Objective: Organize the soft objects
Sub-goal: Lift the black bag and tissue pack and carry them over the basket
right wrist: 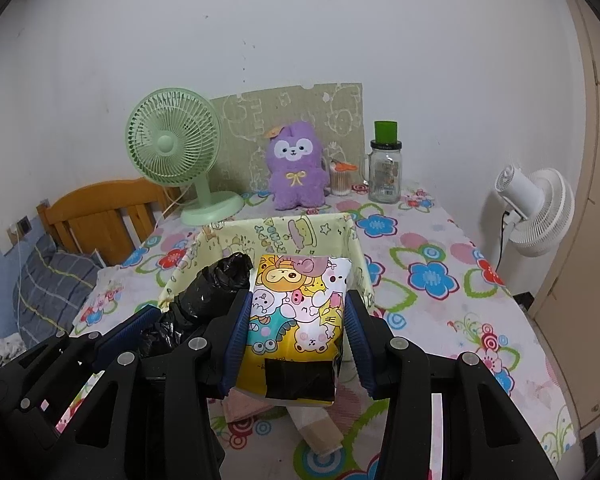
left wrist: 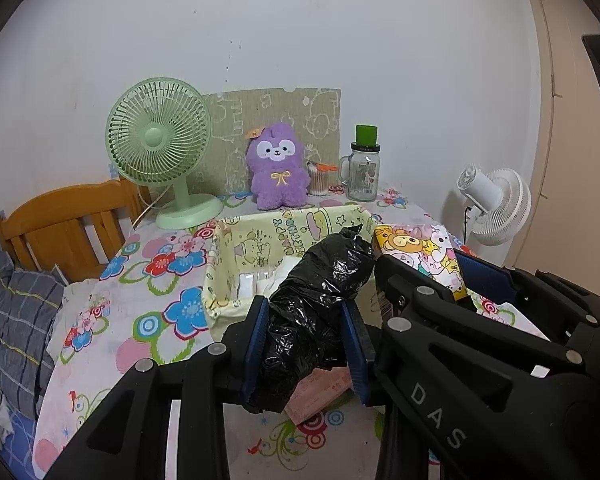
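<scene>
A: What's nearest?

B: The left gripper is clamped on a black plastic bundle; the right gripper grips a cartoon-printed pack, just right of it.

A: And beyond?

B: Both are held at the near rim of the yellow fabric bin; a purple plush stands far back.

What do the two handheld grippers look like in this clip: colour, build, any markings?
Both the left gripper and the right gripper are matte black plastic linkage frames with round silver rivets at the pivots. The fingers carry ribbed blue pads. White letters "DAS" mark one arm of the right gripper. No hands, sleeves or cables show.
</scene>
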### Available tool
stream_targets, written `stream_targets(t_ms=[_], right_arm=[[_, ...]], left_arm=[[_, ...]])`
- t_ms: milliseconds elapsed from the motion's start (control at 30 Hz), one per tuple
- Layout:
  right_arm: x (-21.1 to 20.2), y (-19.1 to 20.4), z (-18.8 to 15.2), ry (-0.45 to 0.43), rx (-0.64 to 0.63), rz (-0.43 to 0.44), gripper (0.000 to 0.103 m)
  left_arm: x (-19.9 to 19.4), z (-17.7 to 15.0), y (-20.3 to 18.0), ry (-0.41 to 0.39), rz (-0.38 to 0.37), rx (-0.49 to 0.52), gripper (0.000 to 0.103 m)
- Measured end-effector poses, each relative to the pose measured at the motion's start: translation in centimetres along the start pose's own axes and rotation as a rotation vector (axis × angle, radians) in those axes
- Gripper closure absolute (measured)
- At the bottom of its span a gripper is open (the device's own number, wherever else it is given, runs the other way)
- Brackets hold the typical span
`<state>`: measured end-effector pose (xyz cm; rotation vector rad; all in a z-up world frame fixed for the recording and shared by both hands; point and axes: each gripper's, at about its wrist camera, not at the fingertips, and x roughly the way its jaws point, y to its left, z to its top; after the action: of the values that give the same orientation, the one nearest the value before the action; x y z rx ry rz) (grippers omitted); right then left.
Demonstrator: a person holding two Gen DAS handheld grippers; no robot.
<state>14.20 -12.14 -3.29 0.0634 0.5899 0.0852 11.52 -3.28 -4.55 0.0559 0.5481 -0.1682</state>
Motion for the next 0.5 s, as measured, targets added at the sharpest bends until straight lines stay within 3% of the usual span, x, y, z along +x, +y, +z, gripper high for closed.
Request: stream_targets(t_ms=[500], right_arm=[[1.4, -0.2, 1.8, -0.018, -0.005, 0.004, 0.054]], left_arm=[[1.5, 1.7, 0.3, -0.010, -0.019, -0.003, 0.066]])
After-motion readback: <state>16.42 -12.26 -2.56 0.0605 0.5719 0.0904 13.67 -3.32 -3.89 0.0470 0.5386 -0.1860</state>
